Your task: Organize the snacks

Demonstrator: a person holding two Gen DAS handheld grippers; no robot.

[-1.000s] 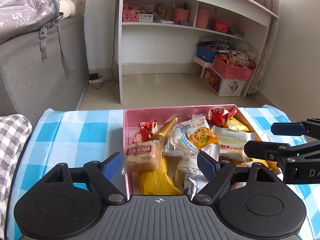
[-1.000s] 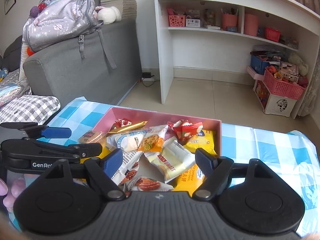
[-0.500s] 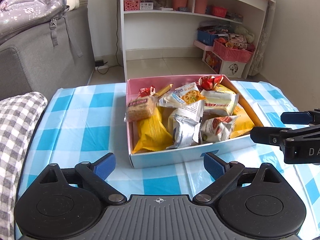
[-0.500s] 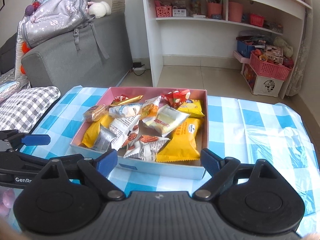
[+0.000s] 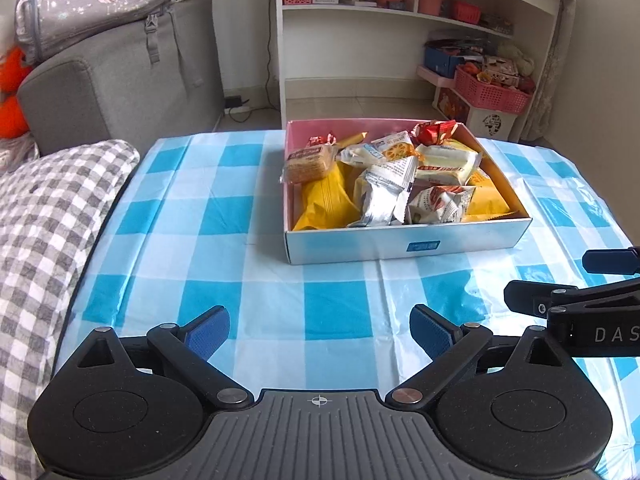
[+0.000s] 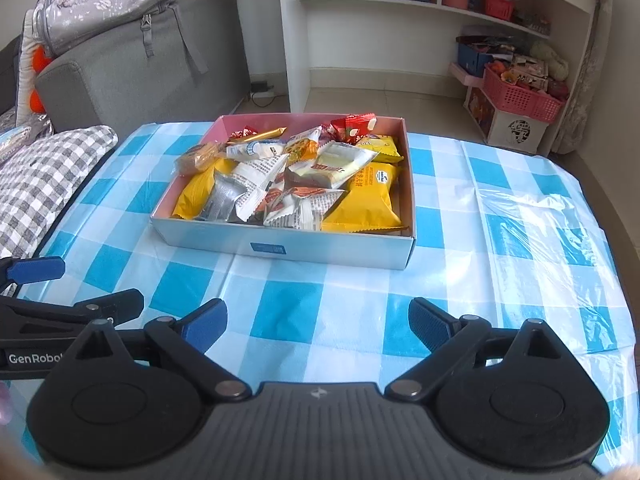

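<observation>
A shallow box (image 5: 404, 245) with a pink inside stands on the blue-and-white checked tablecloth; it also shows in the right wrist view (image 6: 280, 249). It holds several snack packets, among them a yellow bag (image 5: 325, 202), a silver packet (image 5: 382, 196) and a big yellow bag (image 6: 366, 200). My left gripper (image 5: 319, 330) is open and empty, well in front of the box. My right gripper (image 6: 318, 326) is open and empty, also in front of the box. The right gripper shows at the right edge of the left wrist view (image 5: 576, 284).
A grey checked cushion (image 5: 44, 220) lies at the table's left edge. A grey sofa (image 5: 120, 80) with a backpack stands behind on the left. A white shelf unit (image 5: 400, 20) and pink baskets (image 5: 496, 94) stand on the floor beyond the table.
Both grippers have pulled back and up from over the box, which now lies farther ahead. Both stay open and empty.
</observation>
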